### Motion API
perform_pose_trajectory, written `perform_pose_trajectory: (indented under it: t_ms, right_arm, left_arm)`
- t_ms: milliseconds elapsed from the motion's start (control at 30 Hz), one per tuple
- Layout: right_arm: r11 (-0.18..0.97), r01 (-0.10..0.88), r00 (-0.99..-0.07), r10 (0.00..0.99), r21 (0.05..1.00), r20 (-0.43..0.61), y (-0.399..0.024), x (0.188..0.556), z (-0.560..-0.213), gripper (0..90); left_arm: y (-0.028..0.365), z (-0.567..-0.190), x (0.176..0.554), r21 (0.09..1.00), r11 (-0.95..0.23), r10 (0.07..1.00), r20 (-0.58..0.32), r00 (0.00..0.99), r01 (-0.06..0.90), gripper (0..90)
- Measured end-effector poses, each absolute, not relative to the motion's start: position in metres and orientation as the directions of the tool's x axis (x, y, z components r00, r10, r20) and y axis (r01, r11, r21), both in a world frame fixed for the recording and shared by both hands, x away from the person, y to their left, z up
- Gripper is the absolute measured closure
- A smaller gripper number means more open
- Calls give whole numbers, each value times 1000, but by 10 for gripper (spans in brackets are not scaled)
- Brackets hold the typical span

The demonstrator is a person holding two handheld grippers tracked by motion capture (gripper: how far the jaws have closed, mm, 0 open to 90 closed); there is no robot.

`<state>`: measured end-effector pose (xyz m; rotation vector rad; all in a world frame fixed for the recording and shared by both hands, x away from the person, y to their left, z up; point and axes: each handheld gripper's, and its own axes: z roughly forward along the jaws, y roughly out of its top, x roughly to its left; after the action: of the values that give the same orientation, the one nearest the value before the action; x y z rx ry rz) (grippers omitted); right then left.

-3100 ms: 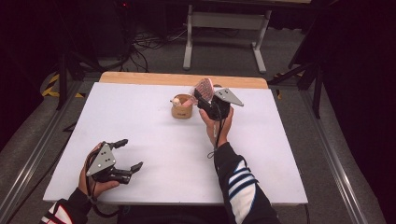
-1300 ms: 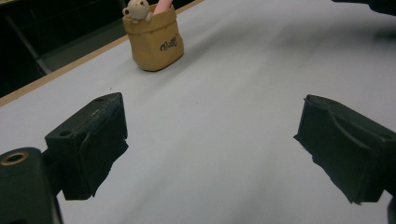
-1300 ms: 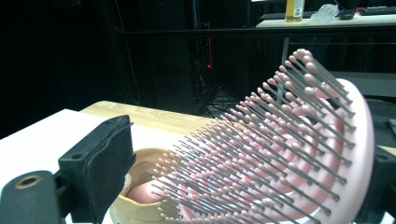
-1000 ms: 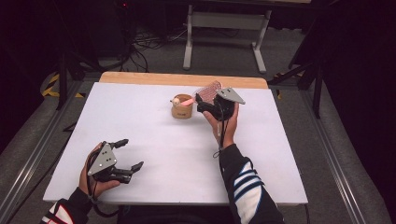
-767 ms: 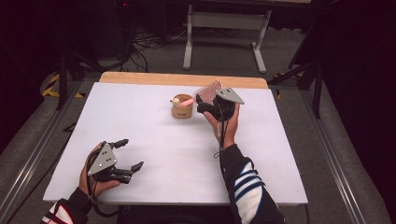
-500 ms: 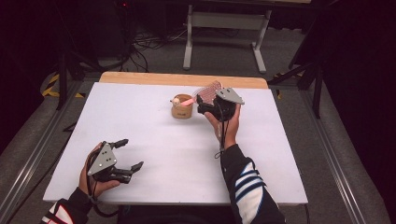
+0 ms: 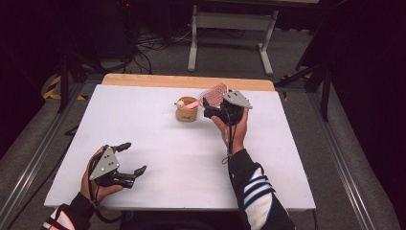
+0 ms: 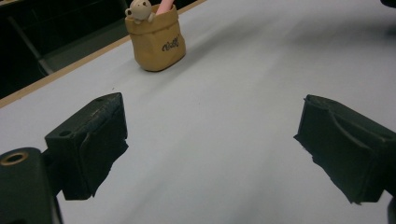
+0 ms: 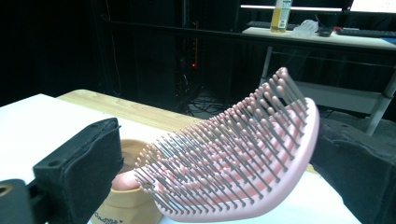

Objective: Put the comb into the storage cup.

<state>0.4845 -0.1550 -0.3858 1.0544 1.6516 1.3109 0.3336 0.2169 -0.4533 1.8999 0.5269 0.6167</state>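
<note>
1. High view: right tool [image 7: 213,106] hovers over the far middle of the white bench [image 7: 158,143], just right of a tan holder cup [image 7: 186,111].
2. Pink hairbrush [image 7: 210,95] has its handle end down in the holder cup and its bristled head leaning out to the right, toward the right tool.
3. Right gripper view: brush head [image 9: 233,158] lies between the two black jaws, bristles toward the left jaw, back close against the right jaw. Left jaw stands clear of the bristles. Jaws have just been opening and stand wide, with the brush between them and not clamped.
4. Left tool [image 7: 128,162] sits at the near left of the bench, well apart from the cup; jaws spread, nothing between them.
5. Left gripper view: bare bench between the pads [image 8: 93,140]; holder cup [image 8: 156,42] stands farther off, with a small bear figure [image 8: 139,9] on its rim and the pink handle [image 8: 164,5] rising behind.
</note>
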Motion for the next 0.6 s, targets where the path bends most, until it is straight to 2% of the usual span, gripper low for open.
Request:
perform_pose_trajectory:
  t_ms: [600]
  right_arm:
    - [155,114,-384,918,981,-100,-156,475,-381,44]
  left_arm:
    - [217,-453,334,920,-382,612,183,769,84,94]
